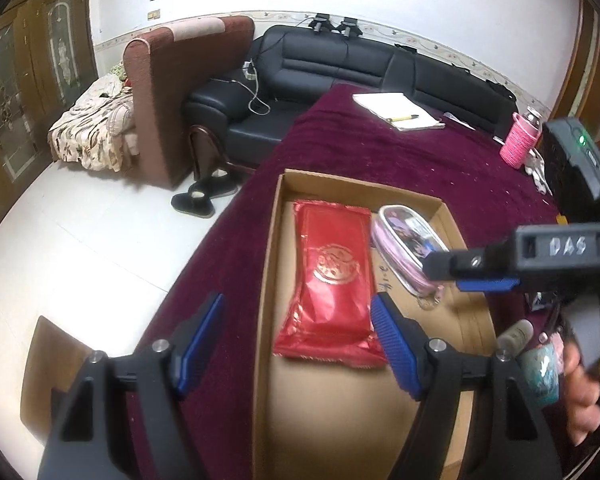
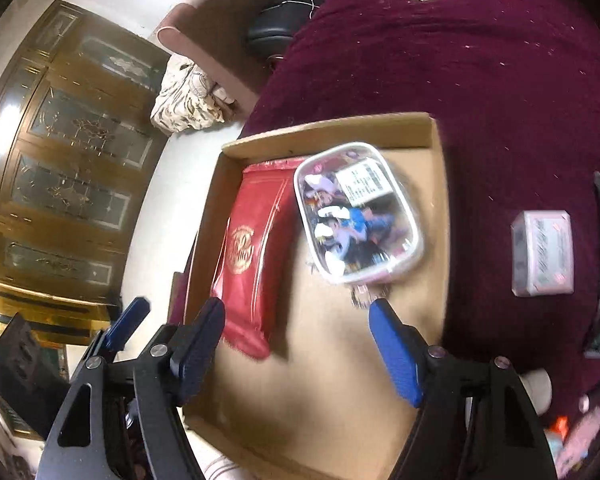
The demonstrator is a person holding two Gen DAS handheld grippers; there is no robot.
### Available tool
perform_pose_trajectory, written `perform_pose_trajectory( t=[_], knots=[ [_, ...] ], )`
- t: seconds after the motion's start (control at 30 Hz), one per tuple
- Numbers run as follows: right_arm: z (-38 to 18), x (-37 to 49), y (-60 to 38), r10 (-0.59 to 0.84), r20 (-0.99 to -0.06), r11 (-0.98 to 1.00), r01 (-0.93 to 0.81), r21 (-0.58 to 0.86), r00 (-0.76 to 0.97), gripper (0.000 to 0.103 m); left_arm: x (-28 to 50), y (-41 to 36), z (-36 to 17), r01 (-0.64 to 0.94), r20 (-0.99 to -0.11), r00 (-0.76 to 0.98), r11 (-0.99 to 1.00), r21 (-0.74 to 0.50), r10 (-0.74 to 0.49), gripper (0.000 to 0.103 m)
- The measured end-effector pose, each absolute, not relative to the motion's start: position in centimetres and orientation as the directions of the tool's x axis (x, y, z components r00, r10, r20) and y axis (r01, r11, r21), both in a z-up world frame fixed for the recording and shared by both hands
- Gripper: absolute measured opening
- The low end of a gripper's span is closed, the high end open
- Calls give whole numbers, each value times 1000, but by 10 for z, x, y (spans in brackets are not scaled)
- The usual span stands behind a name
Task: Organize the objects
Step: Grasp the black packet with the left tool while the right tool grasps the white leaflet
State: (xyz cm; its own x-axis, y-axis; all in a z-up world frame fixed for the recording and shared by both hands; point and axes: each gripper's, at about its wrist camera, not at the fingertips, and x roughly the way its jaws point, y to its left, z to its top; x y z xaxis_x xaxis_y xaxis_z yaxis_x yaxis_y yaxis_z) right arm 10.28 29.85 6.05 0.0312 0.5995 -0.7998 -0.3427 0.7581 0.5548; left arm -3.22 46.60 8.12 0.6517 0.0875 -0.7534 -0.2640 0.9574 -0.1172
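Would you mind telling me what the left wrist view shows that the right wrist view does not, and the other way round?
Only the left wrist view shows the black sofa, the black shoes, the pink wrapped bottle and the right gripper from the side. Only the right wrist view shows the small pink box on the cloth, right of the tray. Both show the cardboard tray holding the red packet and the clear pouch, plus the notepad with its pen.

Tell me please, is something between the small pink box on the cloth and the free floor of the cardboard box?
Only the cardboard box's low right wall stands between them. The small pink box lies on the maroon cloth, and bare floor lies just inside the wall, beside the clear pouch. Nothing else visible blocks the way.
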Motion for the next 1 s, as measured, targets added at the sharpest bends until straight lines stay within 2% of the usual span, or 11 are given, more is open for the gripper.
perform_pose_trajectory(
  t=[0.27,0.67,1.0],
  knots=[
    [87,85,218,598,-789,786,-295,543,140,80,-21,419,90,-139,-749,663,978,-153,-23,74],
    [93,61,33,516,-803,844,-16,536,298,84,22,298,95,99,-769,599,974,-205,-223,74],
    [92,38,-55,475,-811,842,92,532,341,84,82,216,83,165,-816,480,947,-275,-321,74]
  ],
)
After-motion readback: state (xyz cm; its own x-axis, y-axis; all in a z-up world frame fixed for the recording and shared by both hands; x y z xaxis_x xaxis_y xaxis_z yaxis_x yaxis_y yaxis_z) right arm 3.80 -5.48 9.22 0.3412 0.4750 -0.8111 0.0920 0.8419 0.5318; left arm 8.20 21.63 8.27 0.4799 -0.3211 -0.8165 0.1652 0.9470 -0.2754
